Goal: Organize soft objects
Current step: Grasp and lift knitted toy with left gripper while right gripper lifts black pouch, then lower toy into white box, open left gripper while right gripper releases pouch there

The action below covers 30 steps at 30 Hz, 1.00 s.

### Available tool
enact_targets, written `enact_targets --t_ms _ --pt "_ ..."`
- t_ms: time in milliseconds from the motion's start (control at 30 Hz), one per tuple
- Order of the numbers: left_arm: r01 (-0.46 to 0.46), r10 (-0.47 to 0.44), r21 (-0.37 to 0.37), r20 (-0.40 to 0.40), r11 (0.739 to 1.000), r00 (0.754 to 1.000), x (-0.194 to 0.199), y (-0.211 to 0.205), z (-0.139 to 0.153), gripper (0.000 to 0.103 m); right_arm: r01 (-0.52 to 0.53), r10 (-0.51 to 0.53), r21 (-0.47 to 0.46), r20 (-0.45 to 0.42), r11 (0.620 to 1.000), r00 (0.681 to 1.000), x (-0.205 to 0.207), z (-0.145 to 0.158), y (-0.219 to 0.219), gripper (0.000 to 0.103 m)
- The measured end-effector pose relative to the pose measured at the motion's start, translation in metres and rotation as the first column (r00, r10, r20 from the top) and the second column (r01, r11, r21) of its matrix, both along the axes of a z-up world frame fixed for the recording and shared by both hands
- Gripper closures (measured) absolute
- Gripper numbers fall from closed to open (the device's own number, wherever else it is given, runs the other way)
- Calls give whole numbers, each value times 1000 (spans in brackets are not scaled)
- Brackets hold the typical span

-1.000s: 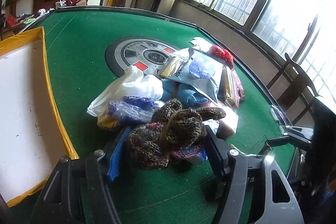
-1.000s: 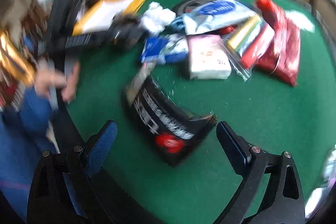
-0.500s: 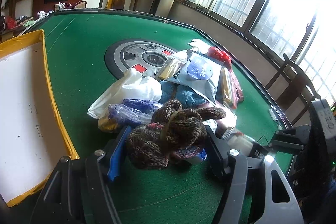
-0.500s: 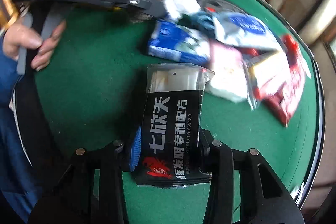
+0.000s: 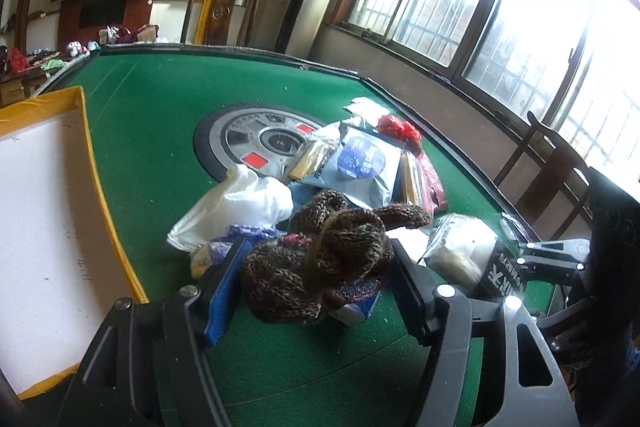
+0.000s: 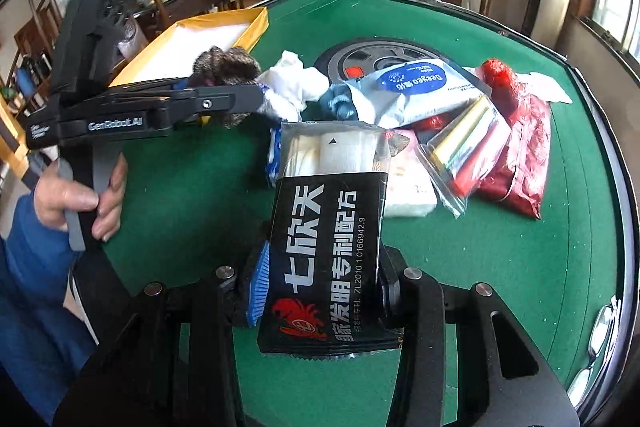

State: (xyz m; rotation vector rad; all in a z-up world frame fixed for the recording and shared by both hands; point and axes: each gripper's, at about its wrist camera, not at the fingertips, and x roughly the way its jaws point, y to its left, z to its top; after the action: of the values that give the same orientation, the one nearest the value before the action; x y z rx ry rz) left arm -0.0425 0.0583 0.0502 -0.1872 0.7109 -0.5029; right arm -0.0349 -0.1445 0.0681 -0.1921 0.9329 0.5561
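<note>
My left gripper (image 5: pixel 320 279) is shut on a brown knitted scarf (image 5: pixel 328 259) and holds it just above the green table (image 5: pixel 152 131); it also shows in the right wrist view (image 6: pixel 224 67). My right gripper (image 6: pixel 320 283) is shut on a black packet with white lettering (image 6: pixel 332 235), lifted off the felt; the packet also shows in the left wrist view (image 5: pixel 468 251). A pile of soft goods lies behind: a white cloth bundle (image 5: pixel 244 203), a grey-blue wipes pack (image 6: pixel 416 87), red bags (image 6: pixel 516 131) and a clear bag of coloured items (image 6: pixel 464 147).
A yellow-rimmed box with a white bottom (image 5: pixel 40 211) stands at the table's left, also in the right wrist view (image 6: pixel 192 43). A round grey panel (image 5: pixel 260 139) sits in the table's middle. Wooden chairs (image 5: pixel 548 167) stand by the windows.
My right gripper closed on the black packet and lifted it toward the pile. My left gripper stays shut on the scarf and raised it slightly.
</note>
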Motion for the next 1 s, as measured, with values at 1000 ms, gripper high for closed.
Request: enact_targets --t_ms 1000 --pt "-555 542 -18 -191 832 819 114 210 29 35 -12 37 155 -158 988 987 146 36 239 62"
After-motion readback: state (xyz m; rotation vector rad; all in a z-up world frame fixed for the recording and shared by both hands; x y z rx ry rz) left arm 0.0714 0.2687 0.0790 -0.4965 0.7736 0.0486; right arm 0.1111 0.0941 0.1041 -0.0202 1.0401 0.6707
